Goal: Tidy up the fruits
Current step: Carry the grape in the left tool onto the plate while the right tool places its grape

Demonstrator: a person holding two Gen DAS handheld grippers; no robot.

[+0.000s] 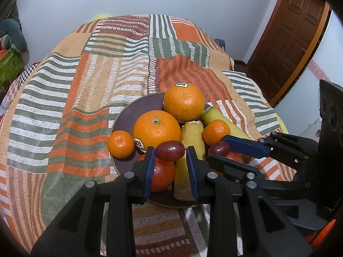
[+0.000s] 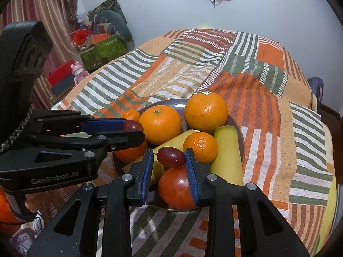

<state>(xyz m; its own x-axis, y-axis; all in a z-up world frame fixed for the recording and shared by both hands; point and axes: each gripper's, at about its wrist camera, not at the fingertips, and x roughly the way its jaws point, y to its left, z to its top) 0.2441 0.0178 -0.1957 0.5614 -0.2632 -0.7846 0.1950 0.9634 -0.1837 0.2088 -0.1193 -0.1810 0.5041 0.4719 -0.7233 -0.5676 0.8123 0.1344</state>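
The brown plate (image 1: 124,117) sits on the striped tablecloth (image 1: 64,107) and holds all the fruit. On the plate's left edge lies a small mandarin (image 1: 120,144). Just right of it, toward the plate's middle, is a large orange (image 1: 156,129) with a sticker low on its side, and behind that, at the plate's far rim, a second large orange (image 1: 184,102) with a sticker on top. At the plate's near rim rests a red tomato (image 1: 163,175).

The left gripper (image 1: 170,157) hovers over the plate's near side, its blue pads pressed on either side of a red grape (image 1: 170,151), which sits above the tomato. Right of the tomato lie two banana pieces (image 1: 191,141), one near the middle and one along the plate's right rim, with a second mandarin (image 1: 216,131) between them.

The right gripper (image 2: 169,159) comes in over the plate's right side, fingers partly closed around a second red grape (image 2: 171,157); whether both pads actually touch it is hard to judge, though it looks clamped above a tomato (image 2: 176,187)
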